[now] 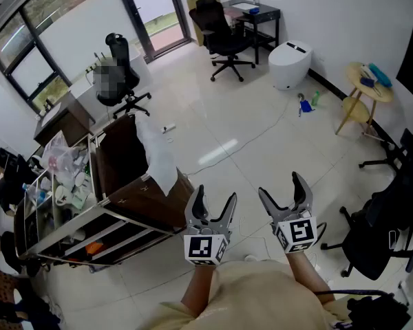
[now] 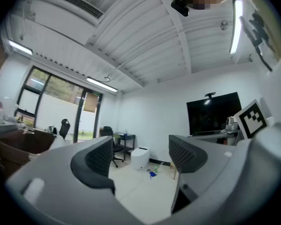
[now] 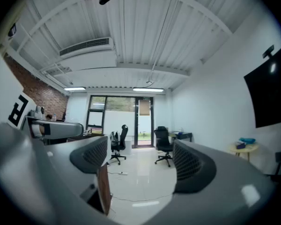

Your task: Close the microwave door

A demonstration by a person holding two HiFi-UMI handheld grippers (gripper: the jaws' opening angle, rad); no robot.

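Observation:
No microwave can be made out in any view. In the head view both grippers hang side by side over the pale tiled floor, pointing out into the room. My left gripper [image 1: 215, 194] stands open with nothing between its fingers, just right of a brown wooden cabinet [image 1: 134, 177]. My right gripper [image 1: 280, 185] is open and empty too. In the left gripper view the left gripper [image 2: 138, 156] frames only bare floor and a far wall. In the right gripper view the right gripper [image 3: 140, 156] frames floor, office chairs and glass doors, with the cabinet's brown edge [image 3: 103, 191] by the left finger.
A metal rack [image 1: 62, 198] full of clutter stands left of the cabinet. Black office chairs [image 1: 224, 33] sit further out, another black chair [image 1: 385, 232] at the right. A white toilet-like unit [image 1: 290, 64] and a small wooden side table [image 1: 363, 91] stand by the far wall.

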